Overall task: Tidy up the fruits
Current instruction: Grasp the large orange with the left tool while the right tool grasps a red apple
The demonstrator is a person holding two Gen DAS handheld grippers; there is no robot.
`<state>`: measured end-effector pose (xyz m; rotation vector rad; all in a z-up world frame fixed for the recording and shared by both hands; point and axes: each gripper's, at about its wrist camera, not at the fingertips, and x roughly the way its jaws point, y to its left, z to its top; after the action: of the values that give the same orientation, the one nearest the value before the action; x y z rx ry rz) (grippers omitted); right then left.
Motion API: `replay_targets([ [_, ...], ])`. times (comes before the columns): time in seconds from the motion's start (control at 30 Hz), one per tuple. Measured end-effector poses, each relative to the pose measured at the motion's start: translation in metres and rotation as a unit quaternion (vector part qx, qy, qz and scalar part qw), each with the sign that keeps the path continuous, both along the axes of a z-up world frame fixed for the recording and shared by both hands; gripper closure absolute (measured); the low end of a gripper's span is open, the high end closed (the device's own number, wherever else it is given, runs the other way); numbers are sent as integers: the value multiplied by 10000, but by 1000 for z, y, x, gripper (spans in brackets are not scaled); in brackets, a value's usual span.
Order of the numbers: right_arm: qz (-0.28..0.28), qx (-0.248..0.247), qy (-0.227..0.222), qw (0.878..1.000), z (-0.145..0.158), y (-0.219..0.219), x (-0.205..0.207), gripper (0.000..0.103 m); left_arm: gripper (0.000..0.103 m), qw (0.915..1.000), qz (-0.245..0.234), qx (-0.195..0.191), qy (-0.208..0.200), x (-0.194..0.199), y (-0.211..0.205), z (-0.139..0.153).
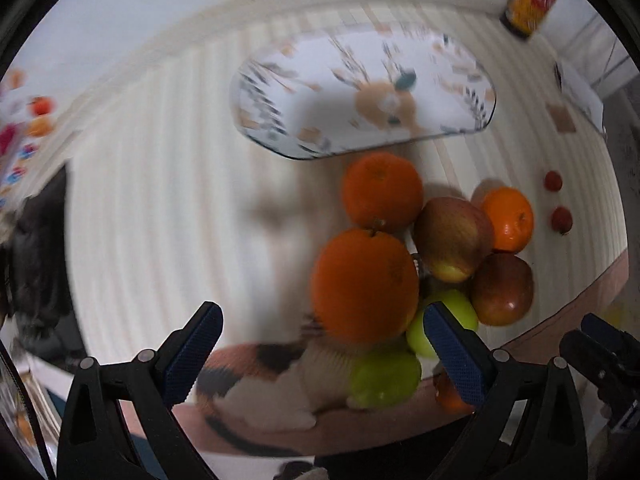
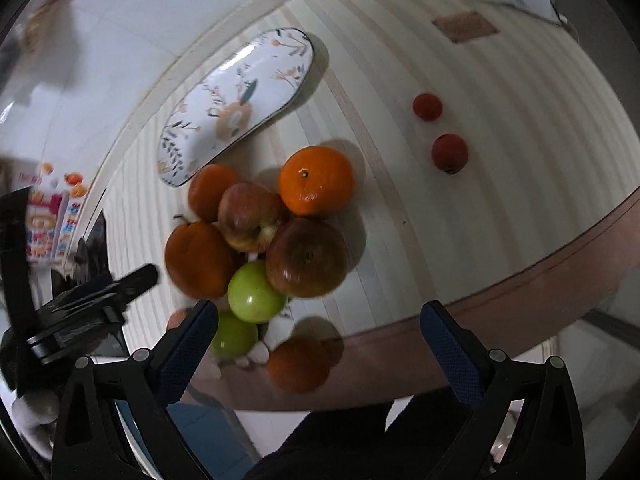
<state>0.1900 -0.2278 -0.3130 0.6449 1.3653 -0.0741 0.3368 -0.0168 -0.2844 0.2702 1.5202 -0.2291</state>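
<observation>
both my claws, left (image 1: 322,346) and right (image 2: 316,344), are wide apart, holding nothing. the fruit pile (image 2: 272,248) hides the green apples (image 2: 253,297) partly. the left view is blurry.

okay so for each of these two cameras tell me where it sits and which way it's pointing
Left wrist: rides the left gripper, looking down over the fruit pile toward the plate; its open fingers show, and the right gripper at the right edge.
Right wrist: rides the right gripper, looking down at the pile; the left gripper shows at left.
Shared: pile, plate, striped table.
</observation>
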Motion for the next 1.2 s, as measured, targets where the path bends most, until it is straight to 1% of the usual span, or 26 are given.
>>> replay_targets([
  [0.1,-149,120,105,9998,-13,1,10,1,0,9990,-205,-157,357,12,-12,-26],
  [0.13,-187,155,135,9996,-17,2,12,1,3,9982,-278,-273,451,14,-16,-31],
  [0.17,-231,183,170,9994,-22,3,14,1,20,9973,-331,-390,524,13,-20,-36],
  [0.2,-270,243,215,9991,-25,2,16,1,26,9971,-359,-393,550,12,-23,-39],
  [0.23,-300,329,248,9987,-30,3,18,1,28,9976,-418,-295,459,11,-26,-40],
  [0.3,-324,474,309,9979,-37,4,22,1,28,9982,-451,-292,279,8,-28,-39],
  [0.33,-321,540,325,9975,-40,4,24,1,29,9984,-391,-335,224,7,-27,-38],
  [0.4,-319,714,368,9963,-50,4,28,5,30,9984,-145,-494,253,5,-17,-35],
  [0.43,-310,797,406,9955,-55,6,29,7,30,9983,-30,-513,286,5,-12,-33],
  [0.47,-279,890,439,9947,-59,8,32,13,30,9985,50,-456,299,3,-4,-30],
  [0.5,-213,969,473,9939,-64,11,34,25,30,9990,97,-347,262,1,2,-28],
  [0.53,-155,911,523,9944,-65,12,32,28,30,9993,153,-252,220,-2,8,-26],
  [0.57,-99,795,536,9953,-65,14,33,35,30,9994,212,-193,215,-5,14,-25],
  [0.63,85,608,517,9968,-62,18,34,35,29,9983,420,-320,253,-7,27,-23],
  [0.67,220,417,546,9974,-59,21,35,35,28,9975,522,-383,268,-7,31,-22],
  [0.73,368,227,556,9975,-57,25,41,35,27,9977,530,-353,215,-6,31,-21],
  [0.83,534,163,663,9962,-57,30,47,35,27,9984,512,-224,59,2,21,-27],
  [0.9,610,174,713,9954,-57,32,50,34,27,9990,422,-136,-6,3,16,-25],
  [0.93,621,133,746,9952,-58,32,51,34,27,9992,374,-105,-14,5,12,-26],
  [1.07,583,254,743,9952,-61,30,52,34,27,9995,304,-74,25,17,1,-24],
  [1.1,589,252,733,9952,-61,30,52,34,28,9994,332,-93,20,16,-4,-30],
  [1.2,624,194,653,9957,-60,33,51,34,30,9985,528,-133,51,22,4,-27],
])
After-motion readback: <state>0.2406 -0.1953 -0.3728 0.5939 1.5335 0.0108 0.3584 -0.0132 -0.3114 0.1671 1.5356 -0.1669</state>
